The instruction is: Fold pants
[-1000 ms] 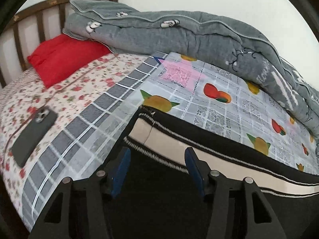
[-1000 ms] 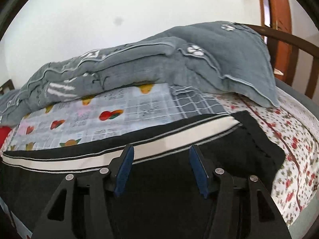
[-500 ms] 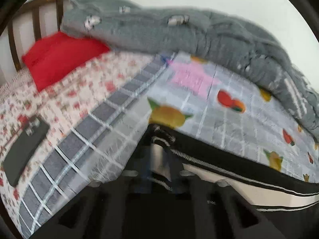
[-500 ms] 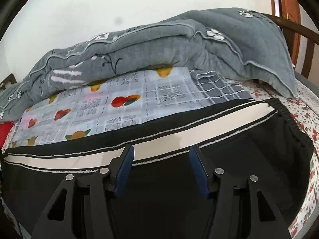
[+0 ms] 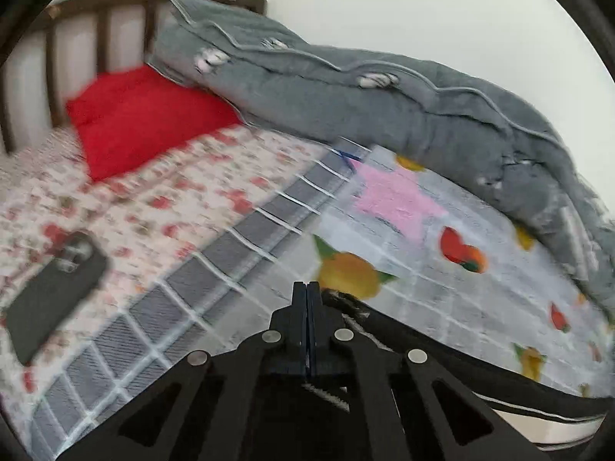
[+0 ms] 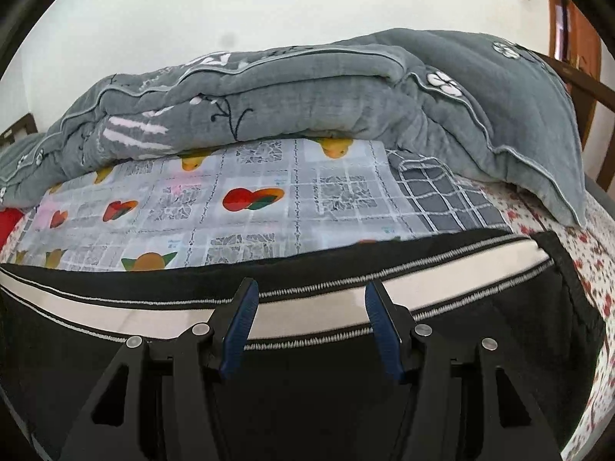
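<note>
Black pants [image 6: 115, 296] with a white side stripe [image 6: 315, 317] lie flat across the bed. My right gripper [image 6: 311, 307] hovers over the stripe with its blue pads [image 6: 240, 326] wide apart, open, nothing clamped. In the left wrist view my left gripper [image 5: 306, 288] is shut, its fingers pressed together on the end corner of the pants [image 5: 423, 340]. A bit of white stitching shows just below the closed jaws. The pants trail off to the lower right from there.
A bunched grey quilt [image 6: 307, 92] lies along the far side by the wall. A red pillow [image 5: 146, 119] sits near the wooden headboard [image 5: 77, 46]. A dark phone [image 5: 54, 296] rests on the floral sheet at left. A fruit-print cloth [image 5: 442, 269] lies under the pants.
My left gripper has gone from open to shut on the pants' corner and shifted along the bed. My right gripper stays open and has moved forward over the stripe.
</note>
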{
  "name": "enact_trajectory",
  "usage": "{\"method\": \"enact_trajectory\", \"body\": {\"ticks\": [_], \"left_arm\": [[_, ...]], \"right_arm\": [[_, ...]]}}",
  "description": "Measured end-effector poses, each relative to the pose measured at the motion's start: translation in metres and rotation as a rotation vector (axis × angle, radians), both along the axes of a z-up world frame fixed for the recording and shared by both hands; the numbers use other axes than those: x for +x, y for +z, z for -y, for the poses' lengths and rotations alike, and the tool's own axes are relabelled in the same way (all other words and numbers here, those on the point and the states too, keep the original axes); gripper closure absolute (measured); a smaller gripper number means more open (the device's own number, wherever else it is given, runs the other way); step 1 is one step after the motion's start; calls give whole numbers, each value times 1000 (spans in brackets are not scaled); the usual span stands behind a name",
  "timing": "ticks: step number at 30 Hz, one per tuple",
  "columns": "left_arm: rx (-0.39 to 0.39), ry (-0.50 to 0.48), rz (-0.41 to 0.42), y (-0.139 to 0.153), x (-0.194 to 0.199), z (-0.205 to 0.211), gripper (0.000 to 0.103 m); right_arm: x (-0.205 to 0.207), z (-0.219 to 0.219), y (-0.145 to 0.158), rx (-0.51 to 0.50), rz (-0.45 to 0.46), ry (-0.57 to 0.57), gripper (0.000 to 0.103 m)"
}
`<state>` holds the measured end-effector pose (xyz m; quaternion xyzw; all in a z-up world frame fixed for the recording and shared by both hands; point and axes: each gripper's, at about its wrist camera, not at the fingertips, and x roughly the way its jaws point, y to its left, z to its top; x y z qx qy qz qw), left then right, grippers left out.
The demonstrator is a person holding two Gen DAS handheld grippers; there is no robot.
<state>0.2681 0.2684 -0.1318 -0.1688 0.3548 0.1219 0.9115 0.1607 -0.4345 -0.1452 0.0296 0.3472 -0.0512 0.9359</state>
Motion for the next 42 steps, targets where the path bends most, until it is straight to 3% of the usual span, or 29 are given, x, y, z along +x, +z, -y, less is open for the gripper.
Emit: {"method": "enact_trajectory", "body": {"ticks": [7,9,10,11,14,19,21,22,23,26,27,32,34,36,42], "left_arm": [[39,-56,-33,1,-5,13,97],[24,-48,-35,1,-8,10,78],[0,-47,-25,1,-11,5,59],[-28,-62,-14,1,-14,4,50],[-64,-93,21,1,-23,3,50],[-13,-82,-56,-11,-6,11,51],[17,-61,-101,-18,5,14,60],[47,-51,-111,-19,8,17,77],[56,-51,-79,-15,6,19,87],[44,-45,159,15,-23,15,88],[57,-31,178,20,-25,14,88],[54,-8,10,-5,3,10,88],[47,4,-10,-10,5,11,86],[48,14,-28,-11,5,12,84],[83,29,-50,-11,3,21,79]], "right_arm": [[20,-6,-8,-24,-32,36,43],[21,-9,-10,-27,-33,41,43],[22,-11,-10,-28,-34,46,43],[22,-13,-11,-29,-35,50,43],[21,-17,-12,-35,-35,57,43],[21,-19,-9,-48,-33,58,43],[20,-19,-7,-50,-31,58,43],[19,-18,-7,-54,-31,57,43],[19,-18,-6,-59,-31,56,43],[19,-15,-5,-72,-35,49,43],[18,-13,-4,-74,-34,48,43],[24,-11,-4,-82,-36,69,43],[30,-12,-7,-98,-49,106,39],[40,-14,-11,-127,-75,163,25],[72,-23,-22,-218,-127,375,24]]}}
